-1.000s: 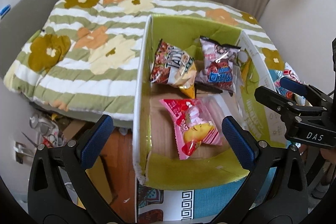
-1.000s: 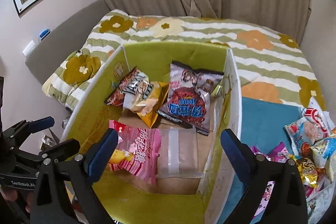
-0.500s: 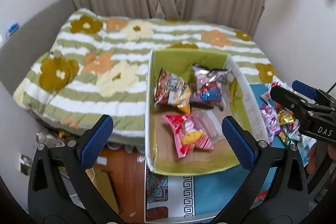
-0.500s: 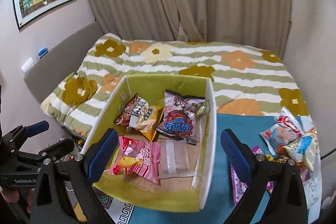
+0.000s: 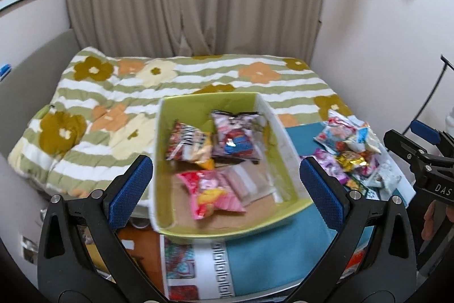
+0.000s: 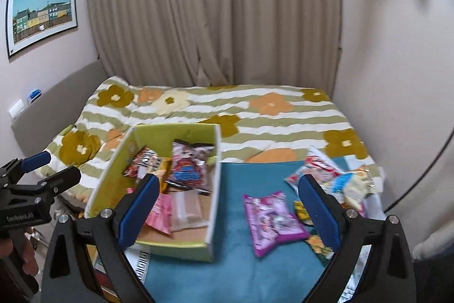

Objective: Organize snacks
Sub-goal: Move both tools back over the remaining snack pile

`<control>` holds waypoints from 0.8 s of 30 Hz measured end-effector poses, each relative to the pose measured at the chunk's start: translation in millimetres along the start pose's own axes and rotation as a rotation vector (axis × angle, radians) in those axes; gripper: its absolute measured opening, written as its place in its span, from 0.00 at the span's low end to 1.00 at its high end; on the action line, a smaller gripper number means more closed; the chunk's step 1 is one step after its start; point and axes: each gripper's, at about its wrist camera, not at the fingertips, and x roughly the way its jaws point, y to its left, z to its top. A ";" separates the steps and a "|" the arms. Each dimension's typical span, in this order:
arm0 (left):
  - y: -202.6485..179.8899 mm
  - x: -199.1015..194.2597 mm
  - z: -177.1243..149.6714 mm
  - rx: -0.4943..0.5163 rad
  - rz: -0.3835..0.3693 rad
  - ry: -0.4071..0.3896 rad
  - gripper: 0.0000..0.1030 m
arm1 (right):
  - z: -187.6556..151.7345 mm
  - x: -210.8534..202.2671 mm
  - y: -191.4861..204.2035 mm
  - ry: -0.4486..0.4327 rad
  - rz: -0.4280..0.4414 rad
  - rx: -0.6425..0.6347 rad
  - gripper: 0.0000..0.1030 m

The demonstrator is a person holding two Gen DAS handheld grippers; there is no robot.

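Note:
A green cardboard box [image 5: 279, 129] [image 6: 217, 161] stands on a blue cloth and holds three snack bags: a pink one [image 5: 211, 193], a red-and-yellow one [image 5: 188, 145] and a dark one with a blue label [image 5: 235, 137] [image 6: 188, 165]. A pile of loose snack bags [image 5: 349, 149] [image 6: 340, 181] lies to the right of the box, and a purple bag [image 6: 269, 219] lies apart on the cloth. My left gripper [image 5: 225, 182] hangs open above the box's near end. My right gripper [image 6: 227, 209] is open too, above the box's right wall and the purple bag. Neither holds anything.
A bed with a striped flower quilt [image 5: 119, 93] [image 6: 255, 110] lies behind the box, with beige curtains [image 6: 212, 10] beyond. The blue cloth [image 6: 235, 269] covers the surface around the box. A framed picture [image 6: 42, 16] hangs on the left wall. Floor clutter shows at the lower left.
Both grippers have pulled up and back from the box, so it looks smaller and the snack pile at the right has come into view. Both stay open and empty.

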 end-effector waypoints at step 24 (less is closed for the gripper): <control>-230.5 76.6 -34.0 -0.050 -0.029 0.124 1.00 | -58.5 -30.5 -206.8 0.092 -0.034 0.041 0.95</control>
